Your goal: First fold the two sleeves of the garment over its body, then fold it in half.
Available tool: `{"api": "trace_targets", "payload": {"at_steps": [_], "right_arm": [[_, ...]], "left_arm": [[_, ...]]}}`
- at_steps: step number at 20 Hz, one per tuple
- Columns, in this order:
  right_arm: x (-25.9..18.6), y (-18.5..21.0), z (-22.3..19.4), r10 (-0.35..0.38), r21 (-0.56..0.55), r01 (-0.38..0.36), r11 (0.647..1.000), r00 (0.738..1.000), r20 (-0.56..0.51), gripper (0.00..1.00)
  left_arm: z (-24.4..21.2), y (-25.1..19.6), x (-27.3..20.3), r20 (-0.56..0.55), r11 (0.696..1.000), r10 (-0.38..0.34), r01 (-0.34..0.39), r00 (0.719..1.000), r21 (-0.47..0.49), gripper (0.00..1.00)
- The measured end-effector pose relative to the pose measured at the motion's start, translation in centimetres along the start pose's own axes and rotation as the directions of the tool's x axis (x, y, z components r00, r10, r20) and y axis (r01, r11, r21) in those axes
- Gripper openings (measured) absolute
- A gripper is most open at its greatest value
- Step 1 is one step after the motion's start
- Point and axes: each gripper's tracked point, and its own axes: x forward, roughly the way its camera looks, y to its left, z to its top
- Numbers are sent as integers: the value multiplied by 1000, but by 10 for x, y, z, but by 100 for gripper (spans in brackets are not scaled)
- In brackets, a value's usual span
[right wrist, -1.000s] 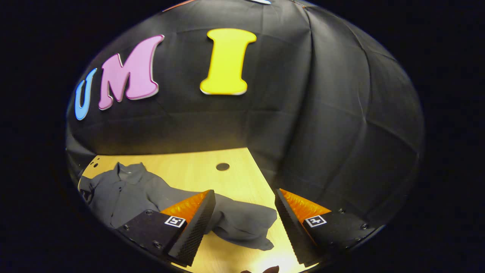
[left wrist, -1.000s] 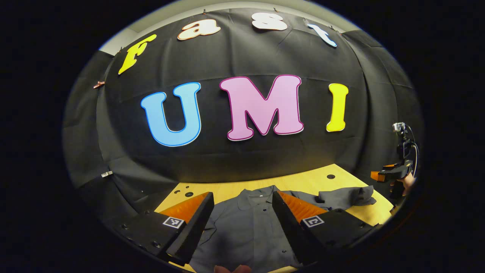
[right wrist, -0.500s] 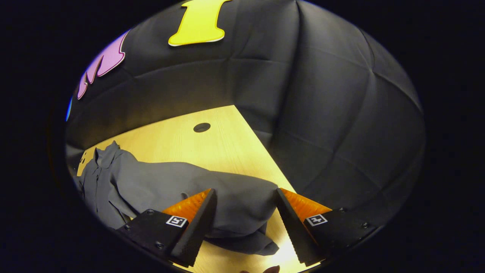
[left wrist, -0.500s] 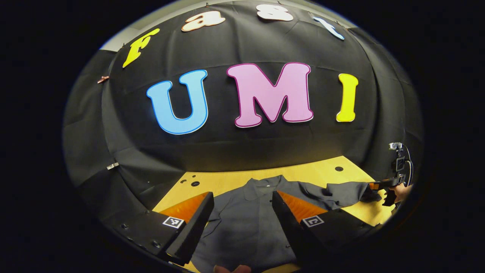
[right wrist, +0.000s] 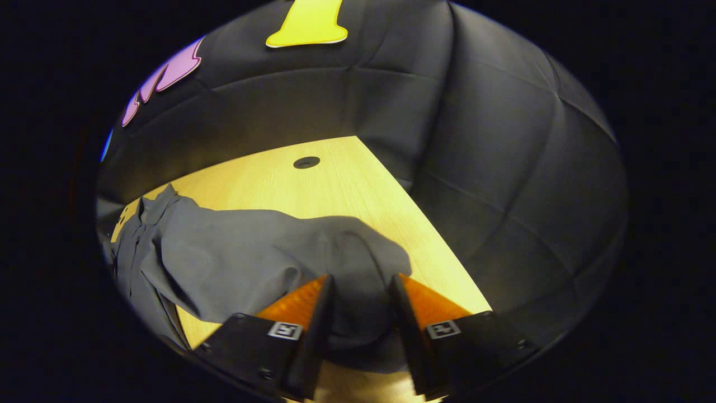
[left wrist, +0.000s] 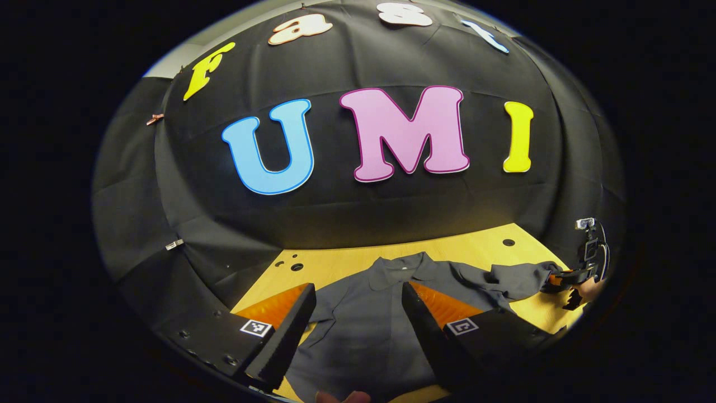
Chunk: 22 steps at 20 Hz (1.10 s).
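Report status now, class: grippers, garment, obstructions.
Left gripper open above shirt. Right gripper closing around sleeve, grip unconfirmed. Nothing obstructing.

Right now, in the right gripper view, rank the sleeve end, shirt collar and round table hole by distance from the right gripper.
1. Sleeve end, between the right gripper fingers.
2. Round table hole, ahead, by the wall.
3. Shirt collar, far left; nearly level with the hole, so uncertain.

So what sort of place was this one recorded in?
Probably a staged recording booth, not a home: black cloth wall draped behind, a bare light wooden tabletop with drilled holes, and one dark grey collared shirt spread on it.
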Motion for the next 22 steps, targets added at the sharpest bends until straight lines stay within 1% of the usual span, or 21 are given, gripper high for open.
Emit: {"api": "trace_targets", "payload": {"at_steps": [1, 3, 6, 10, 14, 16, 18, 20, 22], "right_arm": [[-5, 3, 0, 7, 14, -7, 1000, 1000, -6, 20], [-9, 2, 4, -9, 34, 10, 999, 1000, -19, 11], [-28, 10, 19, -7, 25, 6, 1000, 1000, 20, 11], [-74, 23, 56, -12, 9, 11, 1000, 993, 119, 11], [-127, 43, 88, -21, -25, 27, 999, 979, 202, 11], [-148, 60, 104, -19, -25, 26, 999, 971, 239, 10], [-172, 80, 115, -12, -18, 17, 1000, 962, 274, 11], [-190, 102, 124, 7, -22, 0, 1000, 954, 300, 11], [-206, 132, 130, 39, -35, -29, 999, 946, 321, 10]], "left_arm": [[-2, 4, -2, -1, 1000, 0, 0, 1000, -9, 98], [-6, 13, -6, -5, 1000, 0, -1, 1000, -31, 98], [-11, 33, -10, 4, 999, 5, -5, 1000, -53, 98], [-13, 68, -17, 37, 999, 3, -1, 999, -55, 98], [-17, 102, -23, 68, 999, -23, 26, 997, -40, 98], [-20, 116, -24, 77, 998, -41, 44, 996, -34, 97], [-21, 128, -26, 84, 997, -62, 66, 994, -47, 97], [-24, 141, -27, 93, 995, -69, 74, 993, -60, 97], [-27, 155, -29, 102, 994, -70, 78, 992, -74, 97]]}}
